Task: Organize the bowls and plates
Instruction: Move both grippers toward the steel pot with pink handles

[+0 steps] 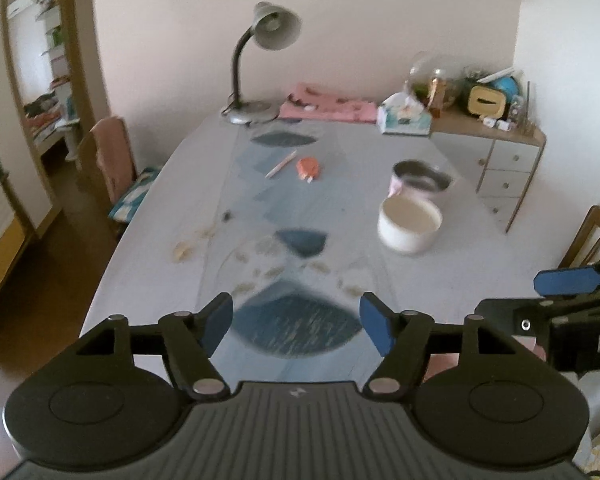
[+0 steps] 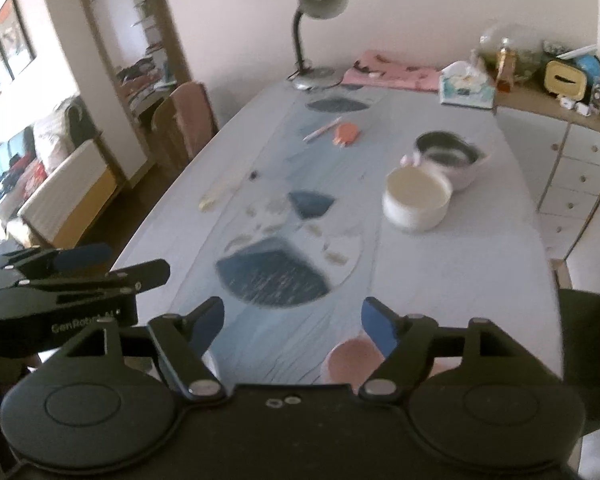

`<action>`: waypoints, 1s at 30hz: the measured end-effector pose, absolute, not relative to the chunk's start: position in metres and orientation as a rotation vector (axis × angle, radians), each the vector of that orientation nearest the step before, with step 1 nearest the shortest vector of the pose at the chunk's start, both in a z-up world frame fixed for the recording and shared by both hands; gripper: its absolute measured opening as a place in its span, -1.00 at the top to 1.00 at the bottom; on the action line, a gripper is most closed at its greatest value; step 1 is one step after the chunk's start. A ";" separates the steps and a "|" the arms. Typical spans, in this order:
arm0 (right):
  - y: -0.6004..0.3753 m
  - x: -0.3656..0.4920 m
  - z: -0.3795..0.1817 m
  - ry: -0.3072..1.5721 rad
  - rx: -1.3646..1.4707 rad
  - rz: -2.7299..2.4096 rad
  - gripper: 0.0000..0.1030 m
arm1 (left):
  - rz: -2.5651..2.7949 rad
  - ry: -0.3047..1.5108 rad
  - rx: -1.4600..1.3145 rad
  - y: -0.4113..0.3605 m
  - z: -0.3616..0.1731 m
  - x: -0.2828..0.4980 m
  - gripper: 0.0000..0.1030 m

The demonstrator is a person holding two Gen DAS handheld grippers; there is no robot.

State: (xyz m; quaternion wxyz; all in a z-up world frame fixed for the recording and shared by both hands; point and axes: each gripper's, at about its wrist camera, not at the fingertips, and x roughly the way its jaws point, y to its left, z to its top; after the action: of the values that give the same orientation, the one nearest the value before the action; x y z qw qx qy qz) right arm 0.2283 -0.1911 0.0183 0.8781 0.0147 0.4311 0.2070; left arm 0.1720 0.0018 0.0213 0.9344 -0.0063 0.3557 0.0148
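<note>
Left gripper (image 1: 296,326): seen at the bottom centre of the left wrist view, held above the near end of the table; the jaws are spread wide and nothing is gripped between them.
Right gripper (image 2: 292,326): seen at the bottom centre of the right wrist view; the jaws are likewise spread wide and nothing is held.
Pink bowl (image 2: 350,360): found at the lower centre of the right wrist view, just beside the right-hand finger, resting on the table (image 2: 440,280) and not grasped.
Clear plate (image 2: 296,236): a glass-like plate appears to lie at the centre of the frame over the patterned cloth; its edges are blurred, so this is given as a judgement.
White bowl (image 2: 416,200): set right of centre, upright and apparently empty.
Pink-and-steel bowl (image 2: 448,156): placed just behind the white bowl, seemingly touching it.
Far clutter: a pen (image 2: 322,130) and an orange object (image 2: 346,134) lie at upper centre; a desk lamp (image 2: 320,20) stands at the top.
Progress: judged to be at an early stage; nothing is stacked, and all the pieces remain to be gathered.
</note>
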 end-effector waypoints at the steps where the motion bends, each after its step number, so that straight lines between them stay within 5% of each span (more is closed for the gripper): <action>1: -0.197 0.236 0.021 0.892 0.036 0.423 -0.58 | 0.024 0.723 -0.009 -0.004 0.024 0.182 -0.45; 12: -0.264 0.346 0.032 0.854 0.064 0.313 -0.83 | -0.013 0.720 0.016 -0.060 0.038 0.298 -0.52; 30: -0.329 0.508 -0.033 0.936 0.049 0.135 -0.84 | -0.031 0.844 0.067 -0.125 -0.007 0.490 -0.52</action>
State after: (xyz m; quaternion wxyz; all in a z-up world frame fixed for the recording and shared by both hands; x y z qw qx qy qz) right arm 0.5077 -0.3286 -0.0333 0.8900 0.0235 0.4508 0.0649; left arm 0.4897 -0.1247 -0.0066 0.9116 0.0323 0.4095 -0.0150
